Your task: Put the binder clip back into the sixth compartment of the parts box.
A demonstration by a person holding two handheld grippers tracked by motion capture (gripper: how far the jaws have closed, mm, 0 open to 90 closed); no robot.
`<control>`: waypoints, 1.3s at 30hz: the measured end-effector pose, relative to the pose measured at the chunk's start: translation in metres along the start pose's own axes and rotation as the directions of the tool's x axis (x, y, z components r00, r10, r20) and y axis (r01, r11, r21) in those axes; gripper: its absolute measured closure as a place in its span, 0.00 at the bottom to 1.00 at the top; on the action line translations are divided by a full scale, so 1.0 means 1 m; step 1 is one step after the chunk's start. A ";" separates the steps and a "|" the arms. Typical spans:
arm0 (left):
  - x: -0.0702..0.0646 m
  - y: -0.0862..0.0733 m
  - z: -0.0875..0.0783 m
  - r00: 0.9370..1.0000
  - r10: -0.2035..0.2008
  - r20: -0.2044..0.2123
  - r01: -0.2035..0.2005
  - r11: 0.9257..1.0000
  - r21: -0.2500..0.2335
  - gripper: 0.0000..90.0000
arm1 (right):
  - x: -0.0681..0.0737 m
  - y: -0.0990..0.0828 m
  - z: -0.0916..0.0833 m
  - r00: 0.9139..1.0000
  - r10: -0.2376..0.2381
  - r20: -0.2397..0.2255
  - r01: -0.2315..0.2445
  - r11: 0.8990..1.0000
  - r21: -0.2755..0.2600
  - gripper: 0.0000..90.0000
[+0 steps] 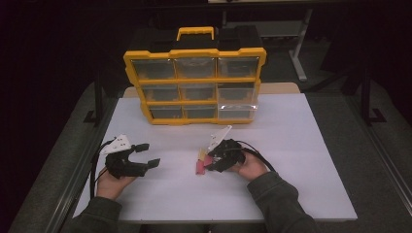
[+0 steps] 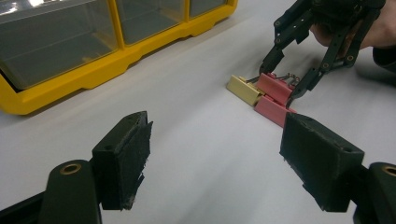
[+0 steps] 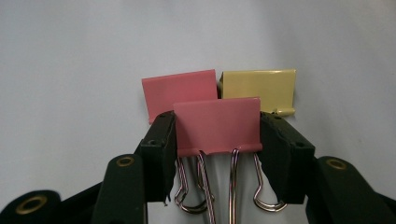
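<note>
A white table top (image 1: 301, 160) is seen from above, with a yellow parts organiser (image 1: 194, 85) of 9 clear drawers stood upright at its far side. 2 forearms in dark sleeves are brought in from the near edge.

The left gripper (image 1: 147, 154) is held low at the left of the table, cradled from below in the left hand (image 1: 114, 184), and is pointed level toward the right. Its 2 black jaws are spread wide with nothing between them, as is confirmed in the left gripper view (image 2: 215, 158).

The right gripper (image 3: 217, 140) is held by the right hand (image 1: 252, 167) near the table's middle and is tilted down and leftward toward 3 binder clips lying on the table. The near pink binder clip (image 3: 218, 125) is clasped at its 2 sides by the pads, its wire handles pointed back toward the gripper. A second pink binder clip (image 3: 180, 91) and a yellow binder clip (image 3: 258, 84) are laid just beyond it, side by side and touching.
</note>
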State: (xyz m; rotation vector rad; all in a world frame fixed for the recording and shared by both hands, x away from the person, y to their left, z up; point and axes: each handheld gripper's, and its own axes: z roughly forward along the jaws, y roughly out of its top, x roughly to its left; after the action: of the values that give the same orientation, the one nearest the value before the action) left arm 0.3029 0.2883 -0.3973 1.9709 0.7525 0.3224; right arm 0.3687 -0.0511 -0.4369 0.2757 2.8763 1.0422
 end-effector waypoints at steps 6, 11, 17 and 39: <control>0.000 0.000 -0.001 1.000 -0.005 -0.005 0.005 1.000 -0.008 0.27 | -0.003 -0.004 -0.005 0.999 0.021 -0.025 -0.021 1.000 -0.014 0.53; 0.000 0.000 -0.001 1.000 -0.001 -0.007 0.001 1.000 -0.004 0.26 | -0.005 -0.009 -0.017 0.998 0.053 -0.032 -0.055 0.998 -0.043 0.54; 0.000 0.000 -0.002 1.000 -0.002 -0.012 0.002 1.000 -0.007 0.26 | 0.000 -0.006 -0.033 0.998 0.059 -0.031 -0.062 0.995 -0.082 0.54; 0.001 0.000 -0.004 0.999 0.024 -0.031 -0.024 1.000 0.000 0.24 | 0.003 0.032 -0.101 0.999 0.026 -0.021 -0.028 0.990 -0.135 0.54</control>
State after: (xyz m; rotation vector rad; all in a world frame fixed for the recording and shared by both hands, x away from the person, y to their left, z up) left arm 0.3015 0.2918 -0.3949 1.9796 0.7490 0.3683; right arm 0.3580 -0.0898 -0.3387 0.2979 2.8088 1.2445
